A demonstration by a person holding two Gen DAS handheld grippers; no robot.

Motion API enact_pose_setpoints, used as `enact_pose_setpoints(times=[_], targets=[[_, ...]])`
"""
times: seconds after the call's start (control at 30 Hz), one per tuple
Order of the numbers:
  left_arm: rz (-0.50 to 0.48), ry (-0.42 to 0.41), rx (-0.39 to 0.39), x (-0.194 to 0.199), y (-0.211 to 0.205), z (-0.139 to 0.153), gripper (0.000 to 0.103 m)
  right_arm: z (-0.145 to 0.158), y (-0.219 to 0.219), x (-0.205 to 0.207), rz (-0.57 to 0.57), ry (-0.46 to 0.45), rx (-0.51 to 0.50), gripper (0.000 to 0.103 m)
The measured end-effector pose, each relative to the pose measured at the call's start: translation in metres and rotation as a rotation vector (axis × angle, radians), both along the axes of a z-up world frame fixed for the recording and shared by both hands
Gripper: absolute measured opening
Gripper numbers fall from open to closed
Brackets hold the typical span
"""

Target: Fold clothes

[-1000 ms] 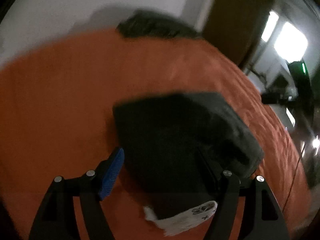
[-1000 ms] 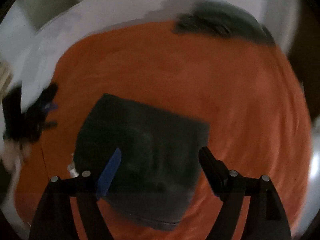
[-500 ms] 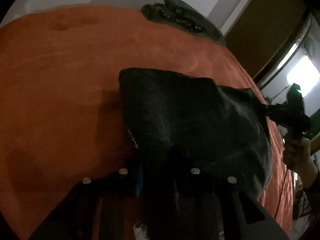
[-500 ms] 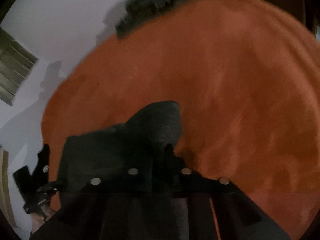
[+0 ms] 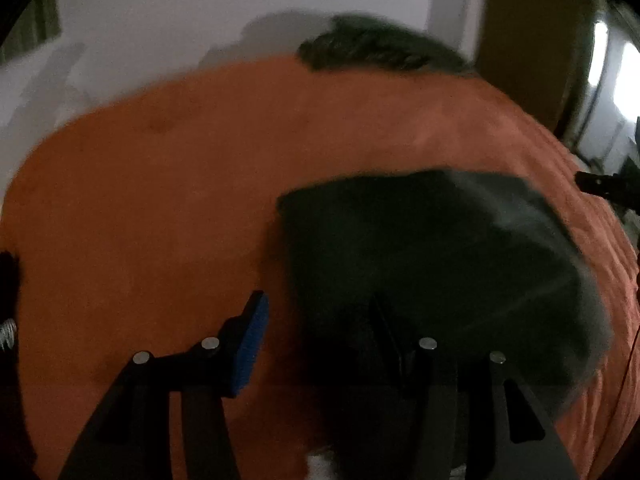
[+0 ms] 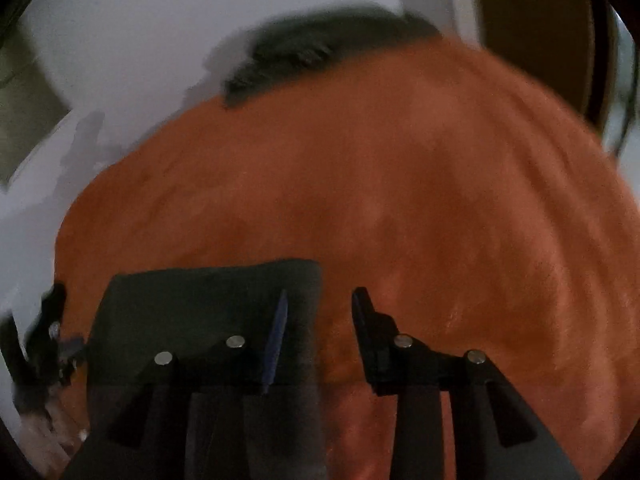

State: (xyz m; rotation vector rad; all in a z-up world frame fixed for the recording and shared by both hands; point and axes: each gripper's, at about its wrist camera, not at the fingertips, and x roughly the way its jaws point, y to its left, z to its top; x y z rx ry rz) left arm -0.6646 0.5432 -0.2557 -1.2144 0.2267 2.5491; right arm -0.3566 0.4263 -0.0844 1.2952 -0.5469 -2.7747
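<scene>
A folded garment lies flat on the bed, toward its near edge. A heap of clothes sits at the far edge, against the wall (well apart from the garment). Bare bed lies between the two.

Dark grey garment, plain orange bedcover

No legible text, label, brand, number or sign in either view. Both frames are dim and motion-blurred. A white patch shows at the near edge of the dark garment in the left wrist view; any print on it is too blurred to read.
</scene>
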Motion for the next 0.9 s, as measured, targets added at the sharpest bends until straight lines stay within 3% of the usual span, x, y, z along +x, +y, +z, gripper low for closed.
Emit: enact_pose_setpoints(times=[0.17, 0.27, 0.4, 0.47, 0.5, 0.53, 0.6, 0.7, 0.73, 0.83, 0.9], targets=[[-0.038, -0.013, 0.019, 0.017, 0.036, 0.013, 0.055, 0.005, -0.075, 0.025, 0.078, -0.012, -0.015, 0.032], [-0.062, -0.026, -0.017, 0.025, 0.049, 0.01, 0.055, 0.001, -0.119, 0.041, 0.111, -0.043, -0.026, 0.032], [-0.055, -0.057, -0.036, 0.031, 0.04, 0.003, 0.055, -0.032, -0.146, 0.042, 0.163, -0.118, 0.018, 0.031], [-0.03, -0.076, -0.04, 0.032, 0.028, -0.001, 0.055, -0.049, -0.141, 0.034, 0.195, -0.109, 0.023, 0.021], [-0.015, -0.083, -0.033, 0.034, 0.019, -0.001, 0.055, -0.057, -0.13, 0.029, 0.182, -0.127, -0.032, 0.006], [-0.002, -0.087, -0.023, 0.036, 0.01, 0.0, 0.055, -0.066, -0.115, 0.022, 0.156, -0.155, -0.113, 0.0], [0.044, -0.1, -0.004, 0.039, -0.016, -0.002, 0.058, -0.077, -0.092, 0.009, 0.112, -0.202, -0.246, 0.0], [0.113, -0.149, 0.037, 0.038, -0.05, -0.015, 0.059, -0.052, -0.11, 0.01, 0.103, -0.181, -0.119, 0.0], [0.132, -0.168, 0.054, 0.037, -0.059, -0.02, 0.059, -0.041, -0.12, 0.013, 0.114, -0.157, -0.074, 0.006], [0.149, -0.216, 0.111, 0.037, -0.075, -0.032, 0.059, -0.017, -0.156, 0.019, 0.164, -0.066, -0.028, 0.006], [0.138, -0.245, 0.155, 0.038, -0.077, -0.039, 0.06, -0.005, -0.182, 0.026, 0.187, -0.033, -0.009, 0.011]])
